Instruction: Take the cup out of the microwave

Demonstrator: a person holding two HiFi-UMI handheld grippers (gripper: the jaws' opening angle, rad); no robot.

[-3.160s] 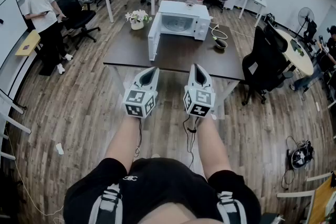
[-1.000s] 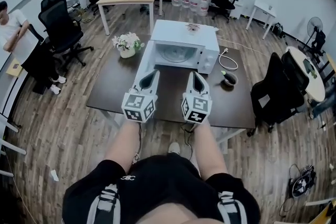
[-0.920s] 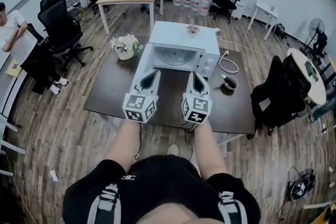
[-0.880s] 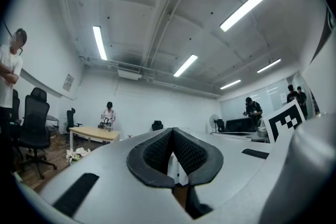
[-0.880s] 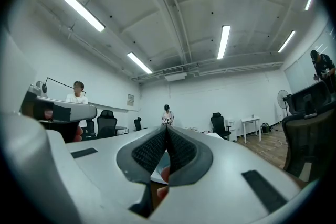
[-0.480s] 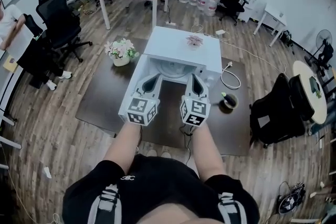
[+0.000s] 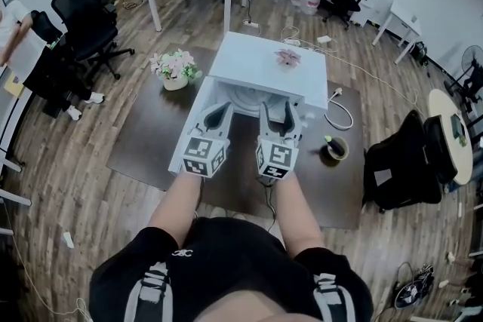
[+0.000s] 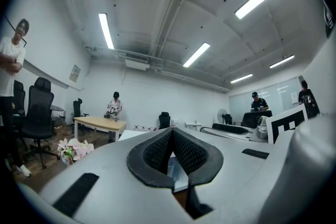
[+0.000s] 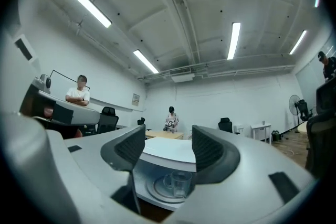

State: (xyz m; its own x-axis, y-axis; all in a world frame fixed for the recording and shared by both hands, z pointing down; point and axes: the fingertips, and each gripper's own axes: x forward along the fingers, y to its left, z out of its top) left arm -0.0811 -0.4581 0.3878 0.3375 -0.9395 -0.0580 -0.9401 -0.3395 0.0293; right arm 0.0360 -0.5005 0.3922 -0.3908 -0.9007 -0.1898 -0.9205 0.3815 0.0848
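The person is standing at the dark table (image 7: 143, 133) and is holding both claws out level toward the white microwave (image 7: 268, 65), which is sitting on the table with its door (image 7: 189, 133) swung open to the left. The left claw (image 7: 218, 109) is hovering above the open door, just in front of the left part of the opening; in the left gripper view its two jaws are pressing together at the tips and are gripping nothing. The right claw (image 7: 277, 111) is pointing into the opening of the microwave, close before it. Its jaws are standing about half apart and are opening at this moment, and nothing is sitting between the pads. Through the gap of these jaws, in the right gripper view, the cup (image 9: 179, 184) is showing: it is a clear glass cup, standing upright on the round turntable (image 9: 156, 190) inside the microwave, farther in than the claw and not touching it. In the head view the cup itself is hiding under the roof of the microwave. A small pinkish thing (image 7: 287, 56) is lying on top of the microwave. A pot of flowers (image 7: 175, 69) is standing on the table left of the microwave, and a white cable (image 7: 341, 114) and a dark bowl (image 7: 334, 148) are lying on its right.
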